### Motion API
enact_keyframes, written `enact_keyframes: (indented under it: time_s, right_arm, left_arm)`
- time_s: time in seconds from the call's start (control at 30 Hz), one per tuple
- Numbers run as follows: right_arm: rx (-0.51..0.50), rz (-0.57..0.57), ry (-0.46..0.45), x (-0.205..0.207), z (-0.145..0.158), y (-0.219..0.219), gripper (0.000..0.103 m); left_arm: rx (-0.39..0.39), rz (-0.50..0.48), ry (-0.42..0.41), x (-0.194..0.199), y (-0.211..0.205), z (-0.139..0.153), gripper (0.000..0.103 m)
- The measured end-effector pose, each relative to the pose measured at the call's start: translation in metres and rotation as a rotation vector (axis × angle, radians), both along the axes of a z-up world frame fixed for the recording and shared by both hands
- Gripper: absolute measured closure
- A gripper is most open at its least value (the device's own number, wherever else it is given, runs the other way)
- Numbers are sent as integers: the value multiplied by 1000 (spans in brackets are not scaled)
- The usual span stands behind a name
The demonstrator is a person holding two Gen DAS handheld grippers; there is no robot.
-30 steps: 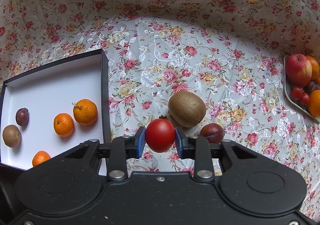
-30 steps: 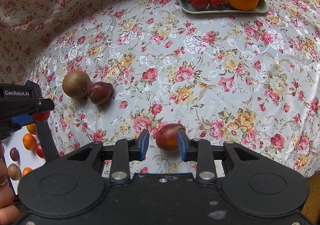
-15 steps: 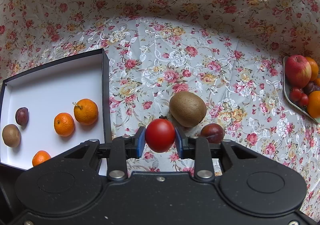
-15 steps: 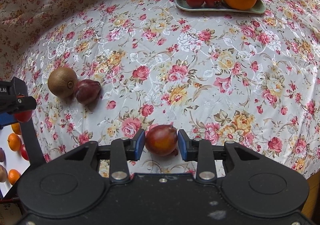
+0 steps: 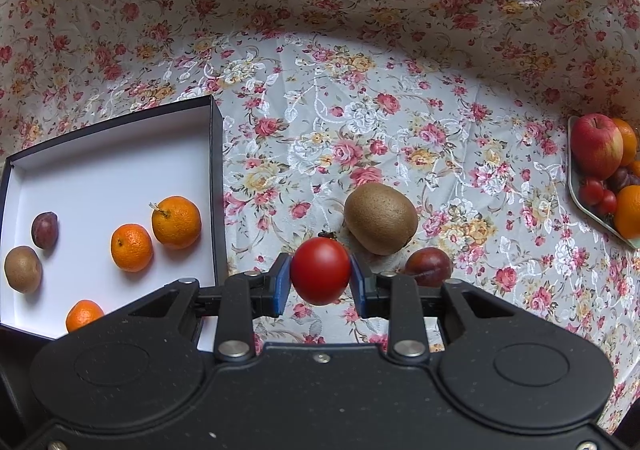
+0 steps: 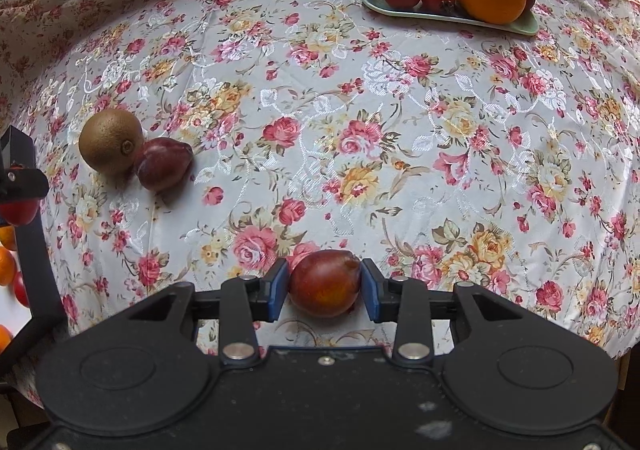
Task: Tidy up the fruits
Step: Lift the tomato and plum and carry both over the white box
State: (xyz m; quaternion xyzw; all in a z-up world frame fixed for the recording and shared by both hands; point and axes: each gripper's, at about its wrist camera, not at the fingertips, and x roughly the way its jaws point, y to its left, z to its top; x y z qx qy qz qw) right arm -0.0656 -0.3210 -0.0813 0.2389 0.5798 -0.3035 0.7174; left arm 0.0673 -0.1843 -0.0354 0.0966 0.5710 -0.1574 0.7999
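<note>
Where rim cuts, tray (image 5: 580, 206) fruit partly hidden

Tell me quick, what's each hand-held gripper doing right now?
Left hand-held gripper: shut on the red tomato.
Right hand-held gripper: jaws just opening, open around the dark red plum on the cloth.

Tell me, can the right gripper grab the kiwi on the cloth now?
Probably not yet: the right gripper has a dark red plum between its opening jaws, and the kiwi lies well off to its left.

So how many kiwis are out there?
2. One kiwi lies inside the white box near its left edge; the other kiwi sits on the flowered cloth beside a dark plum. The heaped plate could hide more.
</note>
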Motion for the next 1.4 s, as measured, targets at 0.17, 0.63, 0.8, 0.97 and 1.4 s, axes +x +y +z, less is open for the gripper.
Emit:
enact_keyframes:
  time_s: [0.17,0.63,0.8,0.97,1.4]
  right_arm:
    - [-46,41,16,3,-3,9,65]
    - [-152,37,-23,12,19,14,66]
    - [-146,8,-83,19,33,13,66]
    - [-143,10,-123,31,41,22,66]
    - [-173,167,-268,82,63,92,66]
  left_arm:
    - [-3,6,-2,1,2,1,63]
    - [-13,45,-29,10,17,9,63]
    - [-20,70,-37,17,31,12,63]
    - [-29,106,-45,27,51,16,63]
    - [-11,268,-77,70,132,20,64]
